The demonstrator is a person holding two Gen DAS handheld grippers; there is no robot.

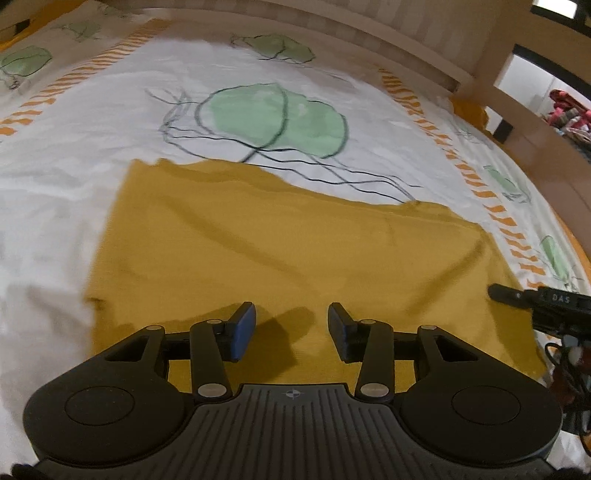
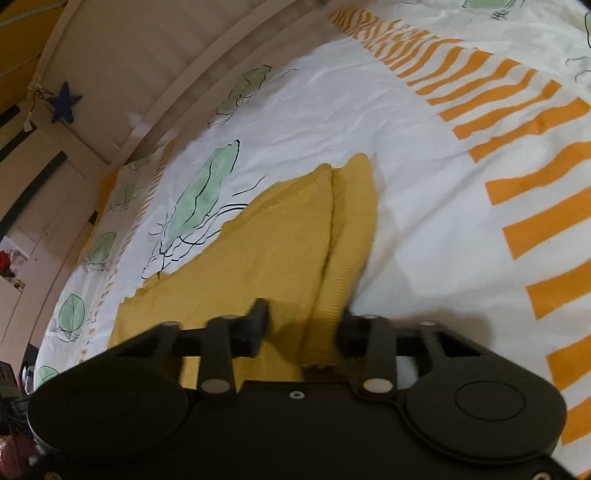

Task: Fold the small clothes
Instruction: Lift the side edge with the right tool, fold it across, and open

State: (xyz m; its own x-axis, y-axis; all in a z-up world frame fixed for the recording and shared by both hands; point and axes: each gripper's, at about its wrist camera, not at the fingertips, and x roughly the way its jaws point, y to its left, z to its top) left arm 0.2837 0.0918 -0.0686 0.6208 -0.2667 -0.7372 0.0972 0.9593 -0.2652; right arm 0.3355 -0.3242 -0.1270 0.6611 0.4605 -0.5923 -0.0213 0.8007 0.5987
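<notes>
A mustard-yellow garment (image 1: 277,240) lies flat on the white bedsheet (image 1: 92,122) in the left wrist view. My left gripper (image 1: 291,326) hovers over the garment's near part, open, with nothing between its blue pads. In the right wrist view the same garment (image 2: 258,251) shows a long narrow folded part, perhaps a sleeve (image 2: 351,221), along its right edge. My right gripper (image 2: 304,328) straddles the near end of that part. Its right finger touches the fabric, while a gap shows beside its left finger, and the fingers are blurred.
The sheet (image 2: 406,147) carries green leaf prints and orange striped bands. A pale wooden bed rail (image 1: 406,33) runs along the far side. A blue star (image 2: 64,101) hangs on the wall. A black finger of the other gripper (image 1: 517,293) pokes in at the garment's right edge.
</notes>
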